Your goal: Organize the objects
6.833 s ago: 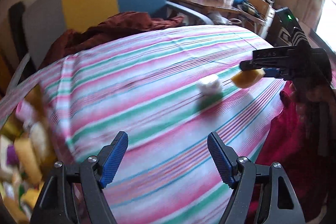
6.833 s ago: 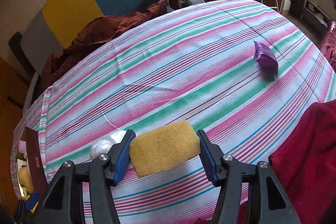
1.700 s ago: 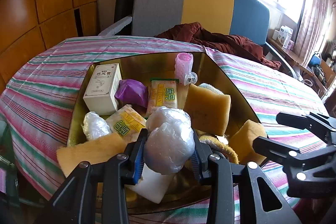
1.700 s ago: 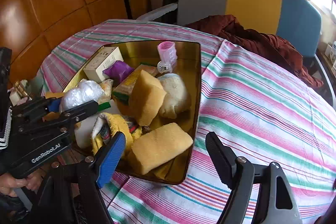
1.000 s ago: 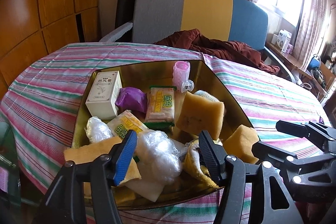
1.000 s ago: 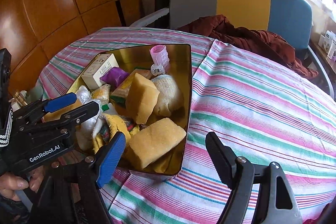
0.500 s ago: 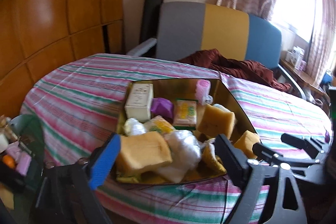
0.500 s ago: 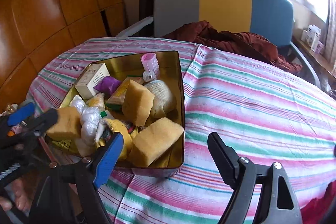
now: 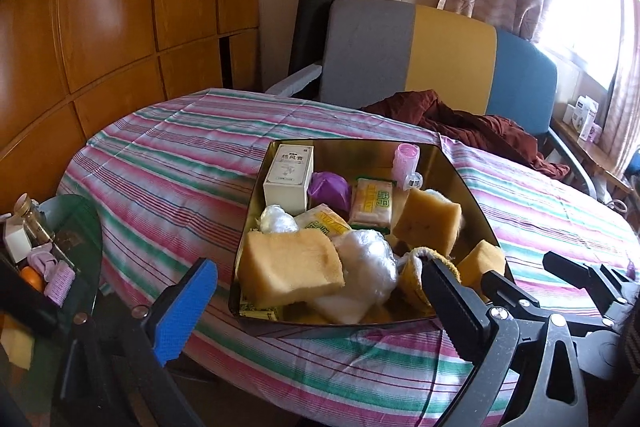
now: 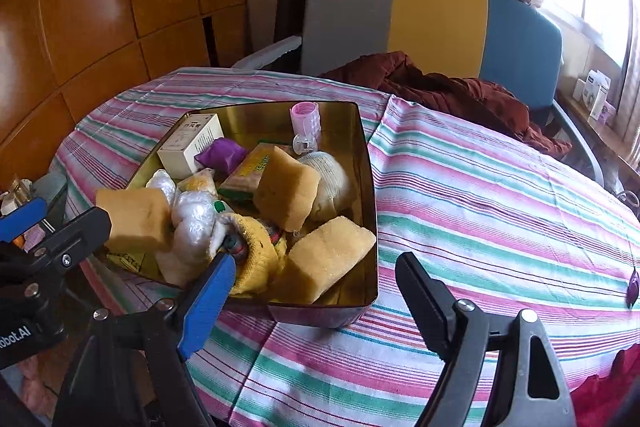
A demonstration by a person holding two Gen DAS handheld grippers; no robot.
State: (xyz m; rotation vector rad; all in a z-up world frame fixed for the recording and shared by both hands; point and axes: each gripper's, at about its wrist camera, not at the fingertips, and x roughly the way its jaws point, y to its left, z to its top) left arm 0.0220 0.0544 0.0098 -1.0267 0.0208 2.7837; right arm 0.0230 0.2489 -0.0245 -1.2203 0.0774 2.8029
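A gold tin (image 9: 362,147) (image 10: 366,167) sits on the striped tablecloth, filled with yellow sponges (image 9: 288,267) (image 10: 328,259), a plastic-wrapped white ball (image 9: 366,259) (image 10: 196,219), a white box (image 9: 288,173), a purple packet and a pink roller. My left gripper (image 9: 318,267) hovers before the tin's near edge. Its jaws are opening and touch nothing. My right gripper (image 10: 315,261) stands open at the tin's near right corner, with no object gripped. A small purple packet (image 10: 633,285) lies alone on the cloth at far right.
An armchair (image 9: 412,55) in grey, yellow and blue stands behind the table with a maroon cloth (image 10: 440,87) on its seat. A low side shelf (image 9: 44,259) with small bottles is at the left. Wooden panels line the left wall. Red fabric (image 10: 608,379) shows lower right.
The left gripper spread wide, left the wrapped white ball lying in the tin and drew back from it. The right gripper also backed away a little.
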